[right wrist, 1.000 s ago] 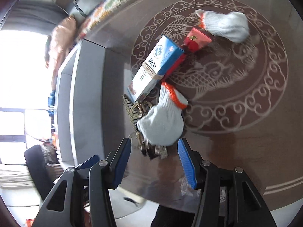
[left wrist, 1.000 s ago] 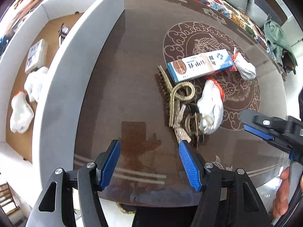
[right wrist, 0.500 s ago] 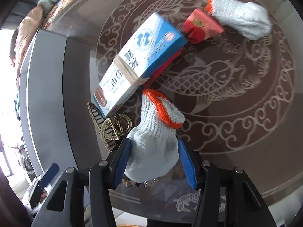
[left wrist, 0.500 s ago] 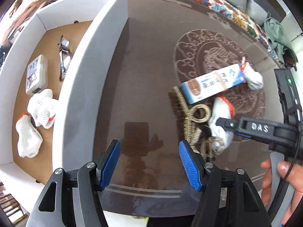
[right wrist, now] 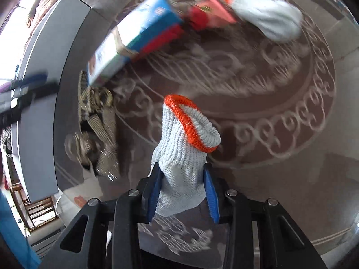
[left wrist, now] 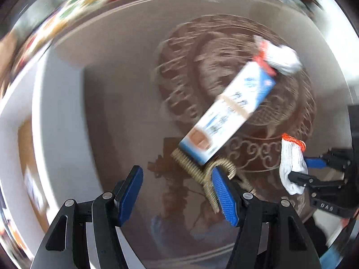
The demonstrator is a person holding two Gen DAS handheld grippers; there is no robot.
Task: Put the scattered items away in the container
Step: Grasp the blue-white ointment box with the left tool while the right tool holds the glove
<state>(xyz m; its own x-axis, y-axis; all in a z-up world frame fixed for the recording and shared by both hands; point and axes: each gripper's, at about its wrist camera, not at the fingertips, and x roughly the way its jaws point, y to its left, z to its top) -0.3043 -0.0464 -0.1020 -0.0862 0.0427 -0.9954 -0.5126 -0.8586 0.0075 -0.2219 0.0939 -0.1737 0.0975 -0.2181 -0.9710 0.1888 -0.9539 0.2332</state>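
The white knit glove (right wrist: 179, 157) with the orange cuff stands up between the blue pads of the right gripper (right wrist: 182, 192), its cuff pointing away from the camera and its lower part wedged between the two pads. The jaws are closing on it, and the pads already touch the knit on both sides. In the left wrist view the same glove (left wrist: 291, 163) hangs at the right edge in the black fingers of that gripper, clear of the brown patterned table (left wrist: 125, 103). A second ago the glove lay flat on the table on top of the braided gold belt (right wrist: 96, 130), just ahead of widely spread jaws; half a second ago the pads had come down around it. Now the belt lies uncovered to the left of the glove. The blue and white box (right wrist: 132, 35) sits beyond the belt, with a red packet (right wrist: 208, 15) and a second glove (right wrist: 267, 20) further off. The left gripper (left wrist: 177, 195) is spread about halfway and holds nothing; its right pad sits over the belt (left wrist: 197, 168), near the end of the box (left wrist: 226, 116). A second ago it looked onto the white container (left wrist: 58, 112) with gloves inside; now only the container's wall shows, blurred, at the left.
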